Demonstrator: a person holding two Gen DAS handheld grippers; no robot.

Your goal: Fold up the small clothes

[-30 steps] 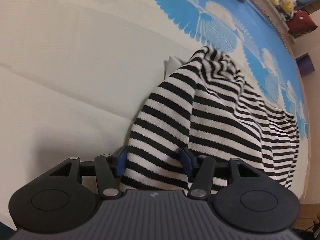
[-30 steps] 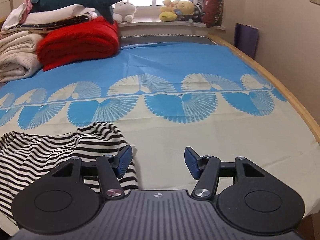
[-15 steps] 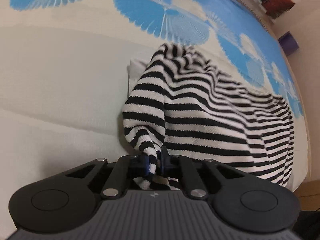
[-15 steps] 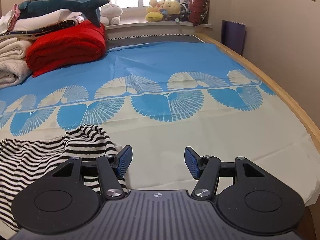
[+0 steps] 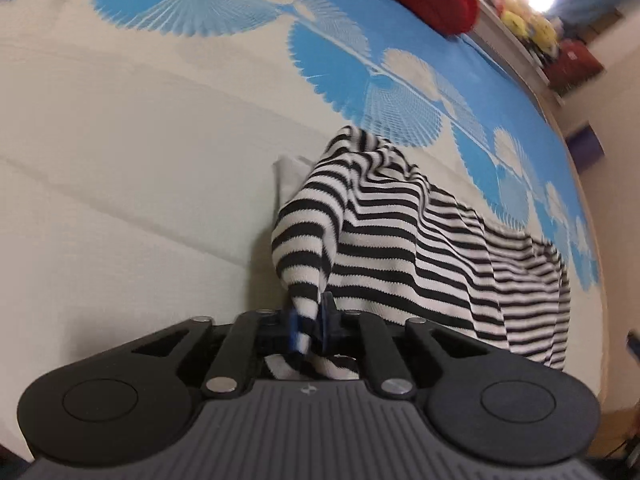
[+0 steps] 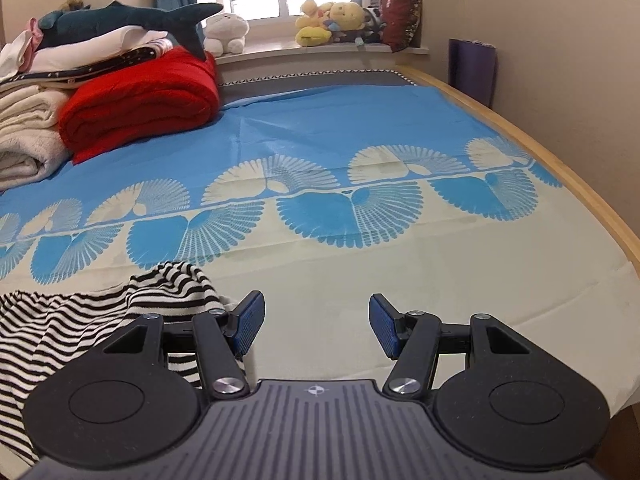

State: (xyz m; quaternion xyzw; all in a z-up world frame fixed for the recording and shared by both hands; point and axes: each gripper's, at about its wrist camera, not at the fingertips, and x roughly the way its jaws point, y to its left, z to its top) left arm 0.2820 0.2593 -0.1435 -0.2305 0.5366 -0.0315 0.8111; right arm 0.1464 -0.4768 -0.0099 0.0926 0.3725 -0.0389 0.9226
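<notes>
A black-and-white striped knit garment lies crumpled on the bed sheet. My left gripper is shut on a bunched edge of the garment and lifts it off the sheet. In the right wrist view the garment lies at the lower left. My right gripper is open and empty, just right of the garment, above bare sheet.
A red folded blanket and white folded bedding with a shark plush are stacked at the far left. Stuffed toys sit on the windowsill. The wooden bed edge runs along the right, near the wall.
My left gripper closed on the striped garment's edge and has pulled it up and back, bunching the fabric. My right gripper has stayed open and shifted slightly.
</notes>
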